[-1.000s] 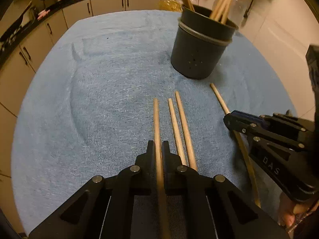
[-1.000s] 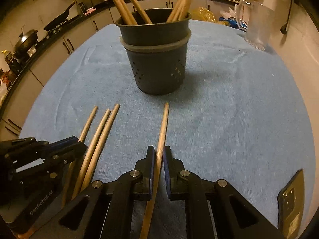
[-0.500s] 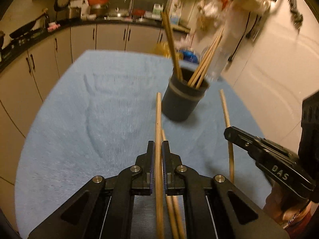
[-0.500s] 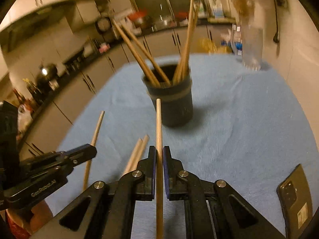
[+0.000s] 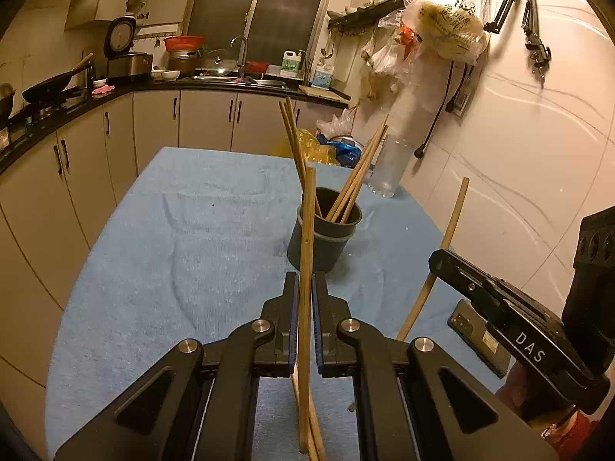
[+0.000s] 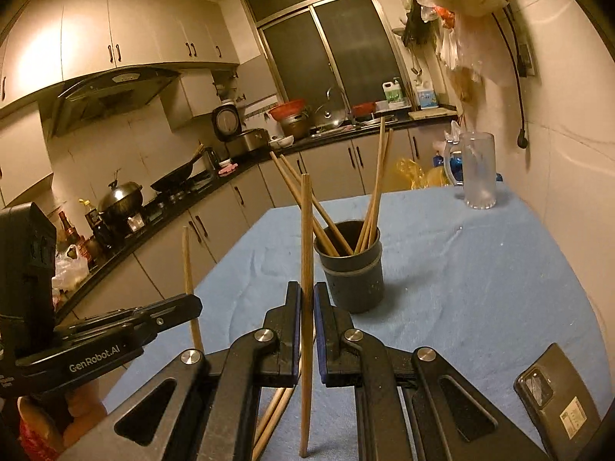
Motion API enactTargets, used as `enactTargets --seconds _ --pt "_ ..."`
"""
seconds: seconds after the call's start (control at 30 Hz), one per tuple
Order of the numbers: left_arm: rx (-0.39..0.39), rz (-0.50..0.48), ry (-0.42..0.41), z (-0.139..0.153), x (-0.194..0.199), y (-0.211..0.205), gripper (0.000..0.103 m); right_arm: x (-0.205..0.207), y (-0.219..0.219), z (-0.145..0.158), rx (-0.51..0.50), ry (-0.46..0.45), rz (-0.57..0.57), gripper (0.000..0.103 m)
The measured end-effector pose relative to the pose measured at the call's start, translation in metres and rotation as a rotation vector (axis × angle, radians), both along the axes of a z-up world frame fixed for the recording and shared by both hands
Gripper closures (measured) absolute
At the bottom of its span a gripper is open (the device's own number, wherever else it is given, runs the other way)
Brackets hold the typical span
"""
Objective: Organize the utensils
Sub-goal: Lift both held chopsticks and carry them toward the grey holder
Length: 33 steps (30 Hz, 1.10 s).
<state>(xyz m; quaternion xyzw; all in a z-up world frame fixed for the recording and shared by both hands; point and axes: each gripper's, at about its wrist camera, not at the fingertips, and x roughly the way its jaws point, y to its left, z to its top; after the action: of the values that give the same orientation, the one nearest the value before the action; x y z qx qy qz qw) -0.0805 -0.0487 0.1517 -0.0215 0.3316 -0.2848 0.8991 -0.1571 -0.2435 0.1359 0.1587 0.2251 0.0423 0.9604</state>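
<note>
Left wrist view: a kitchen with cabinets (image 5: 153, 123) along the far and left walls, and a desk (image 5: 161, 269) under a blue cloth, mostly bare on its left half. A dark cup (image 5: 323, 242) of chopsticks stands mid-desk, a jug (image 5: 388, 169) behind it near the wall, a phone (image 6: 557, 403) at the right edge. Two loose chopsticks (image 6: 273, 411) lie below the tongs. Left tongs (image 5: 305, 299) are clamped on a chopstick (image 5: 306, 230), raised above the cloth; right tongs (image 6: 306, 307) pinch another stick (image 6: 306, 238) likewise.
</note>
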Motion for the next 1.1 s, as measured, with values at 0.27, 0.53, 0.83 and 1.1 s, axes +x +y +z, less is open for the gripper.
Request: enactTargets --seconds 0.27,0.53,0.83,1.1 --pt "-0.025 0.005 0.003 0.004 0.001 0.001 0.097 -0.002 -0.007 0.004 0.02 -0.011 -0.025 0.096" --pt "-0.026 0.004 0.008 0.004 0.001 0.001 0.097 0.0 -0.013 0.004 0.037 -0.006 -0.035 0.096" --pt "-0.023 0.002 0.015 0.003 0.002 0.0 0.097 0.0 -0.016 0.002 0.047 -0.001 -0.04 0.096" --pt "-0.017 -0.003 0.021 0.002 0.003 -0.002 0.097 0.0 -0.016 0.002 0.05 0.001 -0.041 0.096"
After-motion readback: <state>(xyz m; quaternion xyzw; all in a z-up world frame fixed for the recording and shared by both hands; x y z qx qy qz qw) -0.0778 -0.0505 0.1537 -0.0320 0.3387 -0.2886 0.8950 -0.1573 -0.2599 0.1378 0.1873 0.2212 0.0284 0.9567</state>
